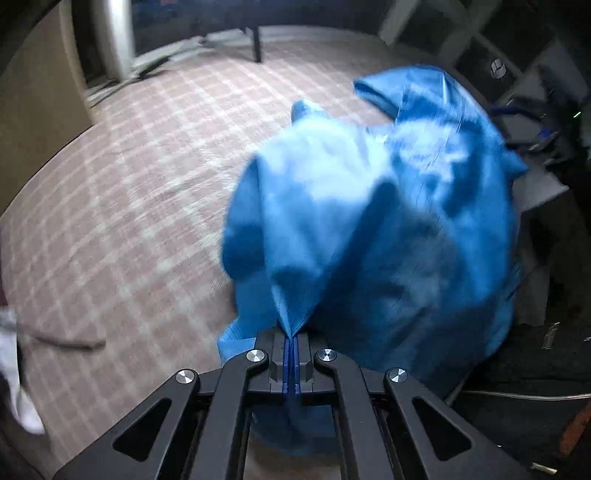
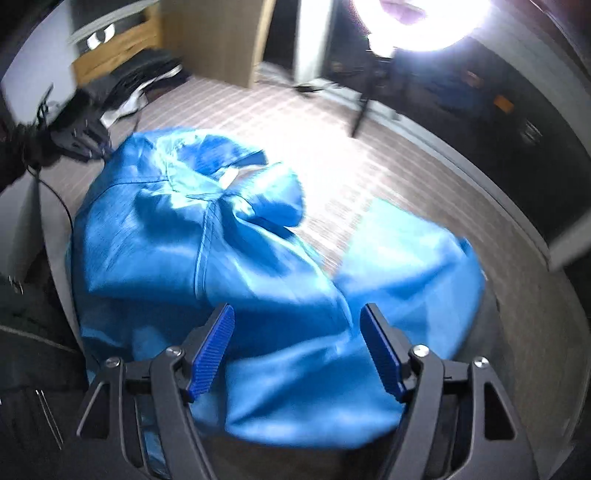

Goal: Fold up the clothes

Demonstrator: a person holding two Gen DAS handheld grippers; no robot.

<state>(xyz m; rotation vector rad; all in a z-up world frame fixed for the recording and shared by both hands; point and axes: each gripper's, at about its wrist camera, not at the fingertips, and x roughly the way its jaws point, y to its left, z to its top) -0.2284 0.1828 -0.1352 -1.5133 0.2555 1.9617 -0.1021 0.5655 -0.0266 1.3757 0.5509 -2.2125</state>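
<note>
A bright blue garment (image 1: 376, 221) lies crumpled on a pink checked surface (image 1: 140, 177). My left gripper (image 1: 292, 338) is shut on a pinched fold of the blue garment, which bunches up in front of it. In the right wrist view the same blue garment (image 2: 207, 251) spreads below and ahead, its collar with a white label toward the far side. My right gripper (image 2: 297, 332) is open and empty, its blue ribbed pads (image 2: 212, 350) spread wide just above the cloth. The left gripper also shows in the right wrist view (image 2: 86, 142) at the garment's far left corner.
The pink checked surface (image 2: 332, 147) extends beyond the garment. A black stand leg (image 1: 256, 44) stands at its far edge. White shelving and cables (image 1: 535, 110) are to the right. A bright lamp (image 2: 417, 22) glares at the top. Dark clothes (image 2: 140, 85) lie at the far left.
</note>
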